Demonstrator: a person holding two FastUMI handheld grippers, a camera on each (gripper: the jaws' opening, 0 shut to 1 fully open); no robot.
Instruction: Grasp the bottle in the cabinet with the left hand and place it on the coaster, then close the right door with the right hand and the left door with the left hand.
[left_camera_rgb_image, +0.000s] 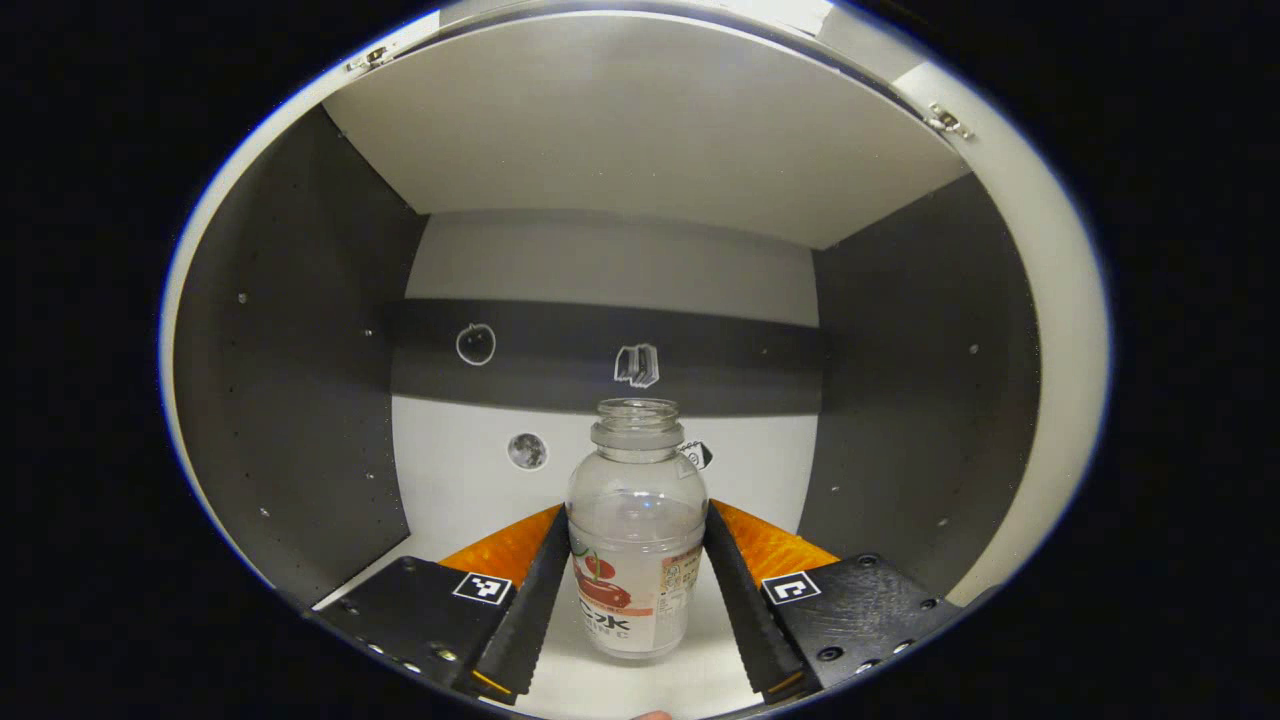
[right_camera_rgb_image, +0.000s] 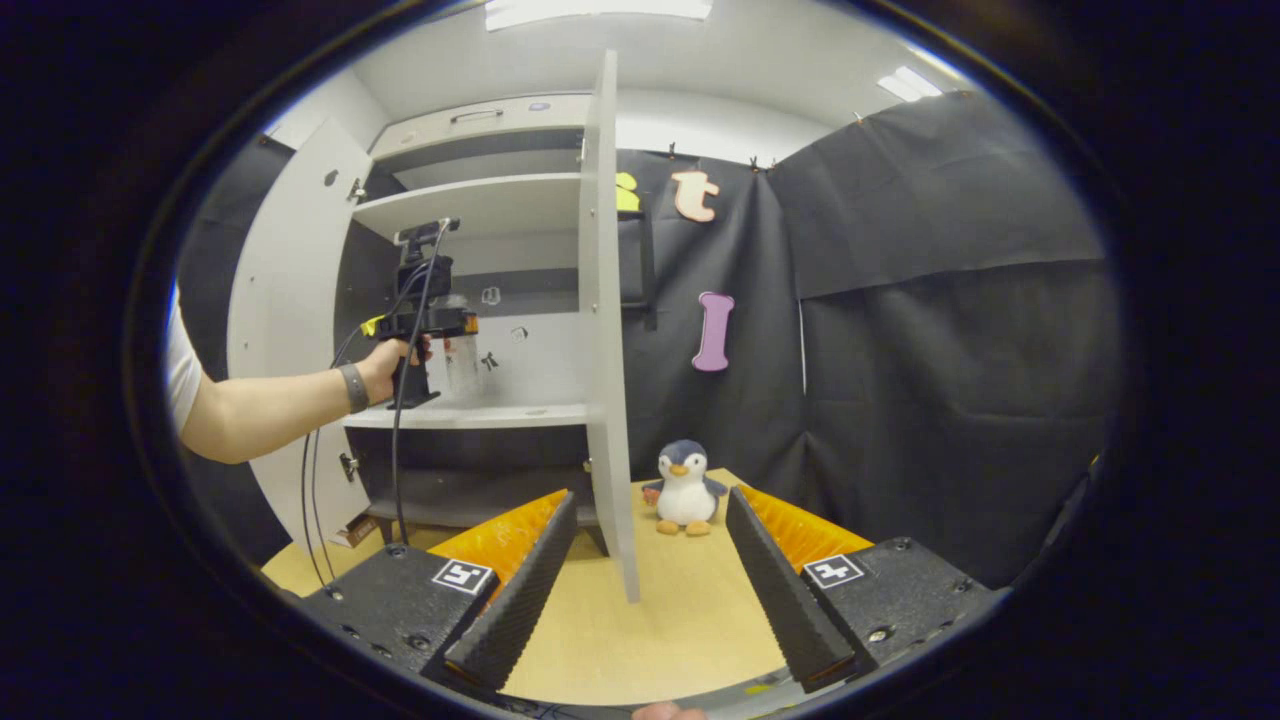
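Right now your left gripper (left_camera_rgb_image: 637, 590) is inside the cabinet (left_camera_rgb_image: 300, 400), and the bottle (left_camera_rgb_image: 635, 530) stands upright on the white shelf (left_camera_rgb_image: 470, 510) directly between its two fingers. Each finger runs close along one side of the bottle; whether both actually press on it you cannot tell from the left gripper view, so treat the grip as uncertain. The bottle is clear, uncapped, with a printed label on its lower half, and its open mouth rises above the fingertips. Behind it, past the fingers, the cabinet's back wall carries a dark band with small white drawings.

Your right gripper (right_camera_rgb_image: 645, 580) is spread wide with nothing between its fingers, held over the pale wooden tabletop (right_camera_rgb_image: 690, 600). Straight ahead of it, between the fingers, the right door (right_camera_rgb_image: 605, 330) stands open, edge-on to you. Just past the right finger a penguin plush toy (right_camera_rgb_image: 686, 488) sits on the table against the black cloth. Ahead and to the left of the left finger, the left door (right_camera_rgb_image: 285, 320) is swung open, and your hand (right_camera_rgb_image: 385, 365) holds the left gripper (right_camera_rgb_image: 455, 330) into the cabinet at shelf height, with the bottle (right_camera_rgb_image: 462, 350) at its tip. Cables hang down from that gripper.
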